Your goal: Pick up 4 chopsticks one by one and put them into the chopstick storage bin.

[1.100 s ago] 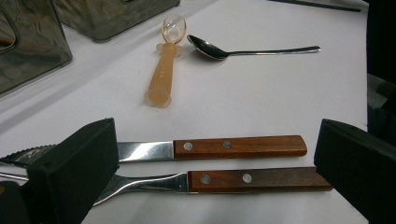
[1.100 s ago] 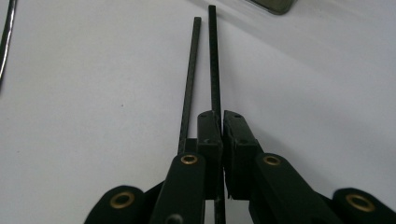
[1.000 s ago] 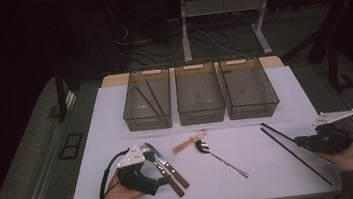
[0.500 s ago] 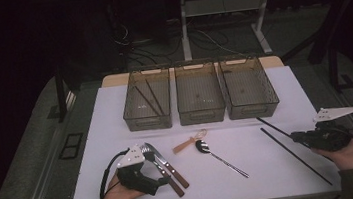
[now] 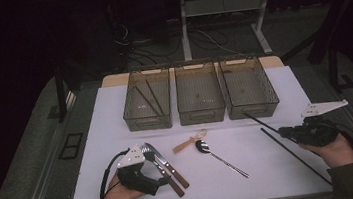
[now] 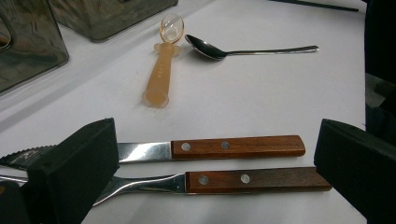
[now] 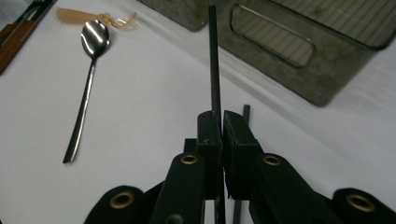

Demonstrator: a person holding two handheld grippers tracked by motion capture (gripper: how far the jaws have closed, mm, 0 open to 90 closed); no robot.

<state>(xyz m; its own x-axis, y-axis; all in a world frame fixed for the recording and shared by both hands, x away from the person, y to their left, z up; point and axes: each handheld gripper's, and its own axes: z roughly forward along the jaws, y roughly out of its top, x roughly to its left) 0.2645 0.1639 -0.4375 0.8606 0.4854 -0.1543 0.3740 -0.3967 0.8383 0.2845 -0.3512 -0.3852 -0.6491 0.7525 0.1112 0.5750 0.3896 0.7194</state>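
My right gripper [image 5: 282, 130] is shut on a black chopstick [image 5: 261, 121] and holds it off the white table, its far tip near the right bin [image 5: 249, 89]. In the right gripper view the pads [image 7: 208, 135] clamp the chopstick [image 7: 214, 65] in my right gripper [image 7: 222, 122]. A second chopstick [image 5: 296, 156] lies on the table below it. My left gripper [image 5: 159, 177] rests at the front left, open. In the left gripper view [image 6: 217, 154] its jaws stand wide on either side of the wooden handles of a knife [image 6: 233, 147] and a fork [image 6: 252, 179].
Three smoky plastic bins stand in a row at the back; the left bin [image 5: 147, 100] holds dark chopsticks, and the middle bin [image 5: 199, 97] stands next to it. A metal spoon [image 5: 219, 156] and an orange plastic spoon [image 5: 189, 142] lie mid-table. The white mat's [image 5: 254, 181] front edge is close to both hands.
My right gripper has risen and drawn back to the right with one chopstick, lifting it away from the other one on the table. The left gripper has kept still.
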